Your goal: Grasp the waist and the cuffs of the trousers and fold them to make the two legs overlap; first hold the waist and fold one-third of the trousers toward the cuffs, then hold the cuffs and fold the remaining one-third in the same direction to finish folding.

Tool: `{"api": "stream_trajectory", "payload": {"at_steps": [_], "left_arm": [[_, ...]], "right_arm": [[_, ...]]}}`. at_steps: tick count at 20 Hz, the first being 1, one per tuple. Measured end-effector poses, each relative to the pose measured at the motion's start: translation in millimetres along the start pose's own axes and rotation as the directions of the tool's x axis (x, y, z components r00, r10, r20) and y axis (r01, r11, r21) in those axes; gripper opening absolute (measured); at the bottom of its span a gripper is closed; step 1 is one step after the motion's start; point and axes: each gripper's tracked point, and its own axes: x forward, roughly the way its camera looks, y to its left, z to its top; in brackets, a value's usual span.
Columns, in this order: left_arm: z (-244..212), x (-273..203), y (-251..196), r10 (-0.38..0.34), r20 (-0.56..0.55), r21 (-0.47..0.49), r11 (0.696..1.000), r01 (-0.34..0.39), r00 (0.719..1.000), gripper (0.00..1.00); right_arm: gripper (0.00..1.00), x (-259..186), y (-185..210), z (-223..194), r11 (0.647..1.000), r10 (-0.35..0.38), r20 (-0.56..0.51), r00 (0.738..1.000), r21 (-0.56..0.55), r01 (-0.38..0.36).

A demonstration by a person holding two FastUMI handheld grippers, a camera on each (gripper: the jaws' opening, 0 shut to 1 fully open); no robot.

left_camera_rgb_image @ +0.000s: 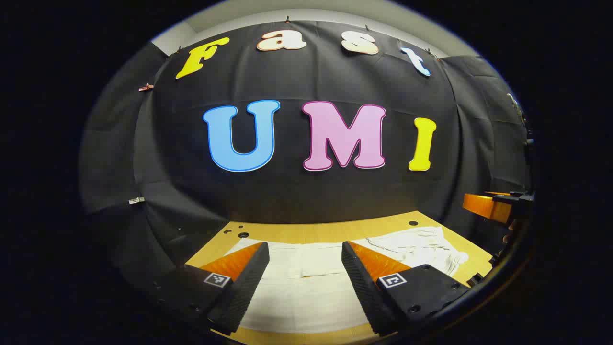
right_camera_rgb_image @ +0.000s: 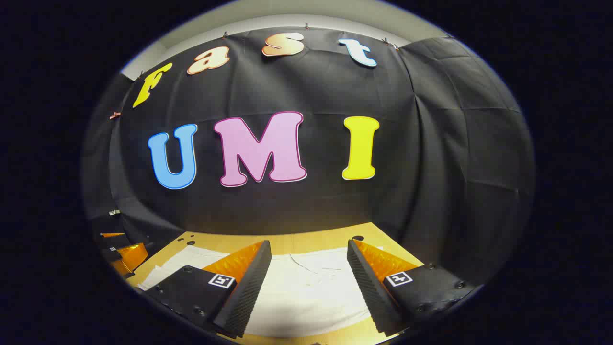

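Trousers: white trousers (left_camera_rgb_image: 306,282) lay spread flat on the wooden table (left_camera_rgb_image: 306,232); in the left gripper view they ran across the tabletop, smooth near the camera and bunched into wrinkles at the far right end; in the right gripper view the same cloth (right_camera_rgb_image: 311,287) covered the near part of the table, with a few faint creases.
Left gripper: the left gripper (left_camera_rgb_image: 305,266) hung above the trousers, its two fingers spread wide apart with nothing between them; the white cloth showed through the gap; whether the tips touched the cloth could not be told.
Right gripper: the right gripper (right_camera_rgb_image: 309,266) was likewise held over the trousers, fingers wide apart and gripping nothing.
Other gripper seen: at the right edge of the left gripper view the right gripper (left_camera_rgb_image: 498,206) showed above the table's far corner.
Table: several small dark holes dotted the bare wood near the back edge; the black cloth wall (left_camera_rgb_image: 306,191) rose just behind it.
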Motion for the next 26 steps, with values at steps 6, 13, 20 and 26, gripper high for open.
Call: {"api": "stream_trajectory", "payload": {"at_steps": [6,13,20,26], "left_arm": [[-4,15,2,0.022,-0.022,-0.017,1.0,-0.023,0.999,0.96],[-17,29,-20,0.045,-0.041,-0.045,0.998,-0.047,0.998,0.97],[-6,29,-37,0.005,0.002,0.03,1.0,-0.005,1.0,0.96],[-11,28,-39,-0.018,-0.008,0.035,0.999,0.018,1.0,0.96]], "right_arm": [[0.98,15,-7,8,1.0,-0.01,0.025,1.0,-0.012,0.011],[0.98,39,-11,5,0.993,0.077,0.075,0.994,-0.1,-0.07],[0.98,36,-4,-14,0.98,0.155,0.02,0.988,-0.129,-0.151],[0.99,41,-10,-25,0.976,0.154,0.015,0.988,-0.158,-0.149]]}}
